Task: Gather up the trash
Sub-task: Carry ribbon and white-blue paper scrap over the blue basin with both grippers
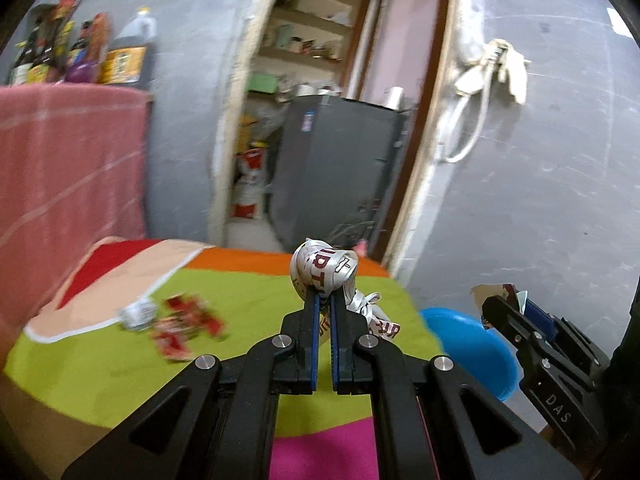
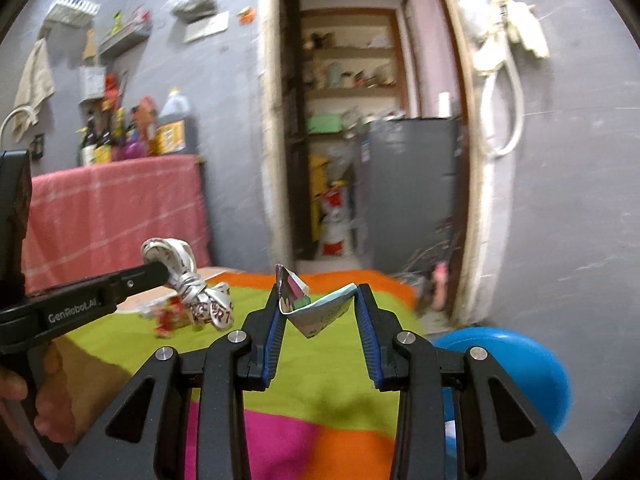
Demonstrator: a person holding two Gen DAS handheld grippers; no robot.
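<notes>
My left gripper (image 1: 325, 298) is shut on a knotted silver wrapper with dark red letters (image 1: 324, 270), held up above the colourful table. From the right wrist view the same wrapper (image 2: 188, 280) hangs from the left gripper (image 2: 160, 268) at the left. My right gripper (image 2: 318, 294) is shut on a folded pale-blue printed carton piece (image 2: 320, 312), which spans the gap between its pads. In the left wrist view the right gripper (image 1: 508, 306) shows at the right edge with that piece in it. On the table lie red wrappers (image 1: 184, 328) and a crumpled silver wrapper (image 1: 138, 312).
The table cover (image 1: 248, 320) is green, orange, pink and peach. A blue round bin (image 1: 476, 348) stands low beside the table's right edge. A pink cloth (image 1: 68, 160) covers a counter with bottles at the left. An open doorway (image 1: 320, 120) lies behind.
</notes>
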